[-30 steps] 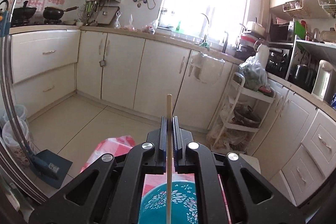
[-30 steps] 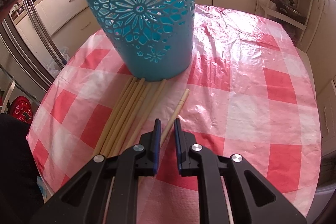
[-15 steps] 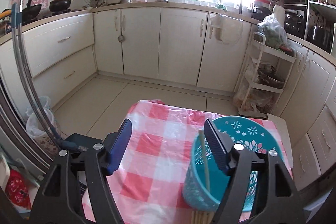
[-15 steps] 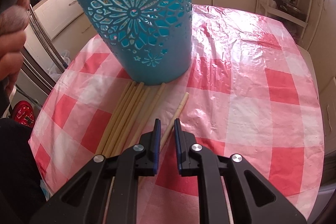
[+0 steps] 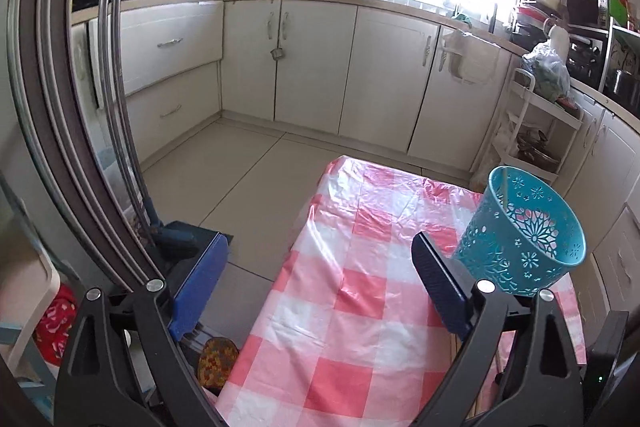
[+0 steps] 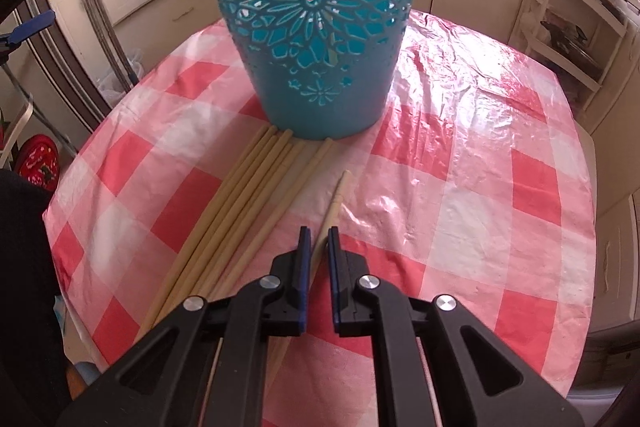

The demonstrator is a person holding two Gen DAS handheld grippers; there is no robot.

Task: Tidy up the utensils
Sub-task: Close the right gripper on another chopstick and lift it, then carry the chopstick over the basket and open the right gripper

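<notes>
The right tool (image 6: 318,231), jaws narrowly apart around the single chopstick (image 6: 335,199) near the basket (image 6: 308,27), should close squarely; the left tool (image 5: 320,267) is wide open.

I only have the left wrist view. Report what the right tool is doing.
Observer: The right tool is low over the table, its jaws narrowly parted over a single chopstick lying on the cloth.
Operator: Tell me what else lies there.
Observer: A bundle of chopsticks lies side by side just left of that one, their far ends at the foot of the teal basket.
Operator: Say whether the single one touches the basket.
Observer: No; its far end stops short of the basket, and it lies apart from the bundle.
</notes>
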